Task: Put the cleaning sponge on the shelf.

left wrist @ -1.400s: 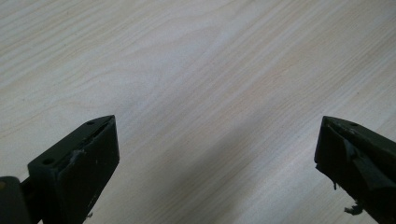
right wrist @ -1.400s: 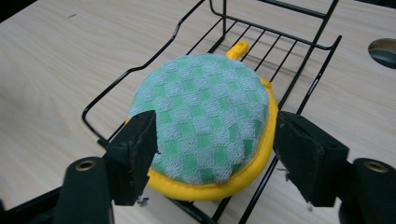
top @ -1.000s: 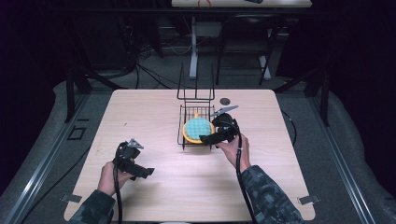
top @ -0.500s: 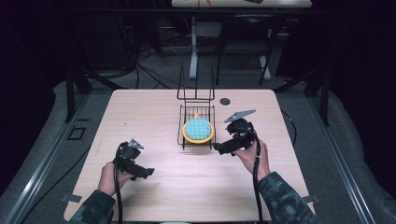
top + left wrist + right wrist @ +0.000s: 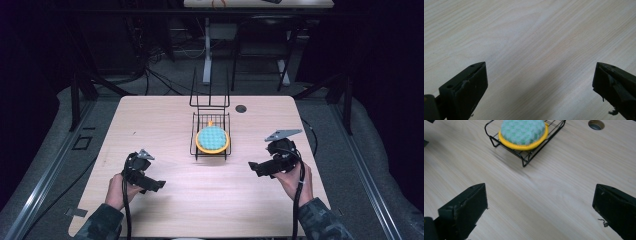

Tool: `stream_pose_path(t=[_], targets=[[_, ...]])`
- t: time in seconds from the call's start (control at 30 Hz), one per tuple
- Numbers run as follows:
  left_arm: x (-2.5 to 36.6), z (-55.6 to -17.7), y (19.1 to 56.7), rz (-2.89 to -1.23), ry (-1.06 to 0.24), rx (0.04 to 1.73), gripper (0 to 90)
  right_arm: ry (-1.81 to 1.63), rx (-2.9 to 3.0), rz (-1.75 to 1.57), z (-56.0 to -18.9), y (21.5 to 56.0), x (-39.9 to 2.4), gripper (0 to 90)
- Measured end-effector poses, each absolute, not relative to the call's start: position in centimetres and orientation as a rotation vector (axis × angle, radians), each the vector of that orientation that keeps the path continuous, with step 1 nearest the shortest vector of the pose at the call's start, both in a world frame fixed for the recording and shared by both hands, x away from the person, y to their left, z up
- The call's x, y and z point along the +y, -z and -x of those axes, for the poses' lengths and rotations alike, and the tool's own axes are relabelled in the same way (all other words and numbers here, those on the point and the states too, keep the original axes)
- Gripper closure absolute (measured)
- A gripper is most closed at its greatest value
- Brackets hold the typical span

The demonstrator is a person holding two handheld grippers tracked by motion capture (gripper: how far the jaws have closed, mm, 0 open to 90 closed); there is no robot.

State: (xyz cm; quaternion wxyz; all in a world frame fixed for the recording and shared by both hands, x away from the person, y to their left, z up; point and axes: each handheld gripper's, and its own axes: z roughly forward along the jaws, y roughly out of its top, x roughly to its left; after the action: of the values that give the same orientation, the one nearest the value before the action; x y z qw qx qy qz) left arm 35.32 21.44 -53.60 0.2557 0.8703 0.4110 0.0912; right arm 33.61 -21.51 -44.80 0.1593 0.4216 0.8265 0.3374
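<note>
A round scrubber, teal on top with a yellow rim, lies in a black wire basket at the table's middle. The same scrubber and basket sit at the top of the right gripper view. My right gripper is open over the bare table, to the right of the basket and apart from it, jaws pointing left. My left gripper is open near the front left, low over bare wood. Neither holds anything.
The basket's tall wire handle rises at its far side. A round cable hole is set in the wooden table behind the basket. Cables trail from both grippers toward the front edge. Dark floor and frames surround the table.
My right gripper has drawn back from the basket, moving right and toward the front edge, with its jaws empty. The scrubber stays in the basket. The left gripper has not moved.
</note>
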Motion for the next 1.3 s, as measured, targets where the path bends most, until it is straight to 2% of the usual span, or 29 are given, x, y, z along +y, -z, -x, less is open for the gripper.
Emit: stream_pose_path(t=[0.83,1.3], targets=[[21.3,-35.4,53.7,-2.371,-0.243,1.109,0.1,-0.848,2.305,-1.464,-28.7,50.2,-28.6,0.0],[21.1,-35.5,53.7,-2.379,-0.238,1.103,0.1,-0.796,2.314,-1.516,-29.0,51.9,-29.4,0.0]])
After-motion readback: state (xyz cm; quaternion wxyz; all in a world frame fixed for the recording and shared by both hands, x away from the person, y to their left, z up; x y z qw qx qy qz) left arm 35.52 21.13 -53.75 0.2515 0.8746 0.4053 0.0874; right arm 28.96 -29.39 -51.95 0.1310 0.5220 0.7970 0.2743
